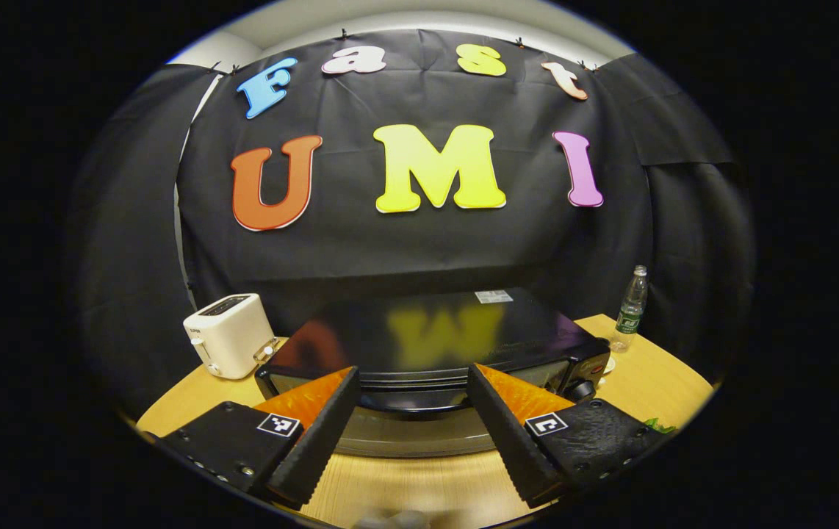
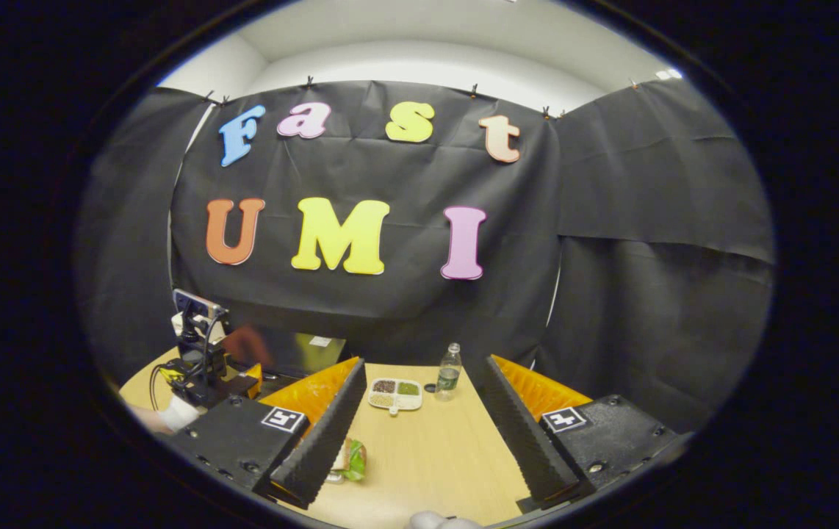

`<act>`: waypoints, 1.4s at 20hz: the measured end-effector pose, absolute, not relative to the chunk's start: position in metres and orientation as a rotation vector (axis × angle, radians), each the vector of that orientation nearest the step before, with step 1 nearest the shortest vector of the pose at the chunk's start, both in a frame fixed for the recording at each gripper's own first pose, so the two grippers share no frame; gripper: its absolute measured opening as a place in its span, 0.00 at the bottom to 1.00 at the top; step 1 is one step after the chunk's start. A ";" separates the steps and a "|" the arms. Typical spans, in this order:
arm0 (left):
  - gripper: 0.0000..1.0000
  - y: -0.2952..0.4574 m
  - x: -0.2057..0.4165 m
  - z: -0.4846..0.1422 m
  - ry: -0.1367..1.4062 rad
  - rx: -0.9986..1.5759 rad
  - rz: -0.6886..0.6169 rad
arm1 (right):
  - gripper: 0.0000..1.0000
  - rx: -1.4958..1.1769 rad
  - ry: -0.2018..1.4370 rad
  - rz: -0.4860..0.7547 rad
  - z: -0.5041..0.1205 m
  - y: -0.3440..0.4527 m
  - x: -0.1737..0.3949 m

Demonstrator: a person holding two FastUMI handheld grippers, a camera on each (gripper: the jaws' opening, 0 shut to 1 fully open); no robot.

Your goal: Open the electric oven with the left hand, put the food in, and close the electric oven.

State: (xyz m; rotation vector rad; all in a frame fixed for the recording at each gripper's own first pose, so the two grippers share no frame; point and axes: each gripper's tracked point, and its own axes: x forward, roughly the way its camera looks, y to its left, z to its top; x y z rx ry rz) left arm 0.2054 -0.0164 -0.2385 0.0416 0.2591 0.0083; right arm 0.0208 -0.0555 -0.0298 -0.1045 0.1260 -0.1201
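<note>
The black electric oven (image 1: 419,334) stands on the wooden table (image 1: 654,382), and its glossy top faces me. Its dark handle (image 1: 412,400) runs along the top of the glass door (image 1: 405,439), which looks closed against the body. My left gripper (image 1: 412,369) is open, with one finger on each side of the handle and not touching it. My right gripper (image 2: 423,361) hangs open over the table (image 2: 434,455) with nothing between its fingers. The food, a sandwich with green lettuce (image 2: 351,460), lies on the table beside one finger and is partly hidden by it. The oven (image 2: 302,351) also shows at the left.
A white toaster (image 1: 228,334) stands left of the oven and a water bottle (image 1: 631,305) stands right of it. In the right gripper view a white divided tray (image 2: 395,394) with grains sits near the bottle (image 2: 449,371). A hand holds the other gripper (image 2: 199,356).
</note>
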 end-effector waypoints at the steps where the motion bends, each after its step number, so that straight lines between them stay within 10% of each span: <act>1: 0.96 -0.016 0.207 -0.237 0.257 0.038 0.007 | 0.99 -0.104 0.129 -0.120 -0.030 -0.055 0.023; 28: 0.98 -0.017 0.092 -0.303 0.395 0.006 -0.002 | 0.99 -0.132 0.159 0.003 -0.059 -0.025 0.006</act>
